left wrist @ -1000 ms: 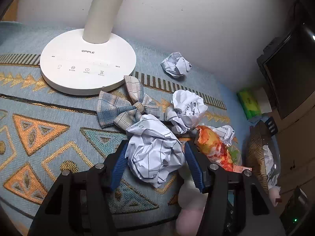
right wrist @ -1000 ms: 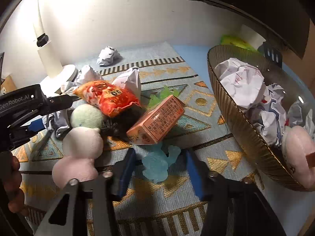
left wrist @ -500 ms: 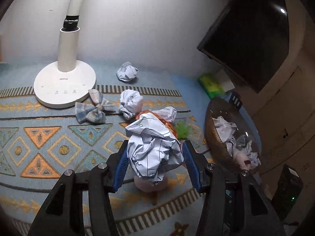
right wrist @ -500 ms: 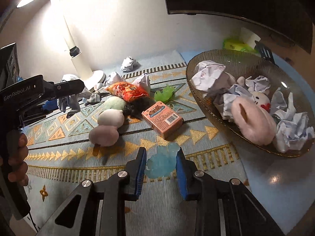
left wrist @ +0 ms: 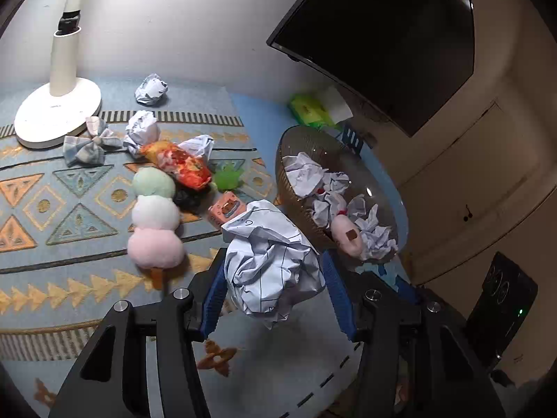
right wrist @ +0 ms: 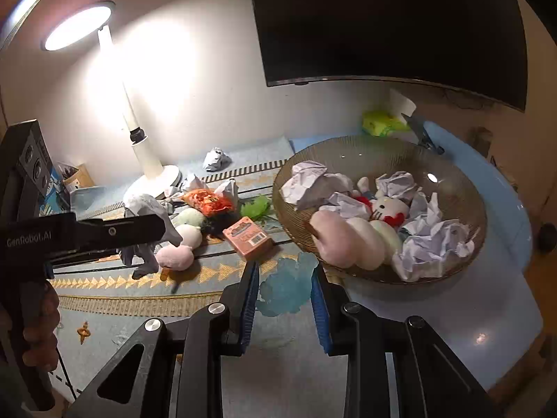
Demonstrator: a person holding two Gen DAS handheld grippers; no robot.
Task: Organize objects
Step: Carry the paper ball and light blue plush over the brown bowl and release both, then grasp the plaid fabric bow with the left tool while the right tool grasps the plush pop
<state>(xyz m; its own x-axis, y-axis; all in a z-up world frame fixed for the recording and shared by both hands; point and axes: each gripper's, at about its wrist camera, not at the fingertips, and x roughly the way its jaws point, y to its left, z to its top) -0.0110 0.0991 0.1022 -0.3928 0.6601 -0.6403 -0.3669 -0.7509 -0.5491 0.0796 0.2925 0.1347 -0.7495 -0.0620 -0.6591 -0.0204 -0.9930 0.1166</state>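
Observation:
My left gripper is shut on a big crumpled paper ball, held in the air above the patterned mat, just left of the brown glass bowl. My right gripper is shut on a pale blue jelly-like toy, lifted near the front rim of the bowl. The bowl holds several paper balls, a pink-white-green plush skewer and a small white cat plush. In the right wrist view the left gripper shows at the left with its paper ball.
On the mat lie a second plush skewer, an orange snack bag, a pink box, a green toy, a plaid bow and loose paper balls. A white lamp base stands back left, a dark screen on the wall.
Both grippers rose and drew back from the mat toward the bowl side, each carrying its object. The right jaws, wide around the blue toy a second ago, closed on it.

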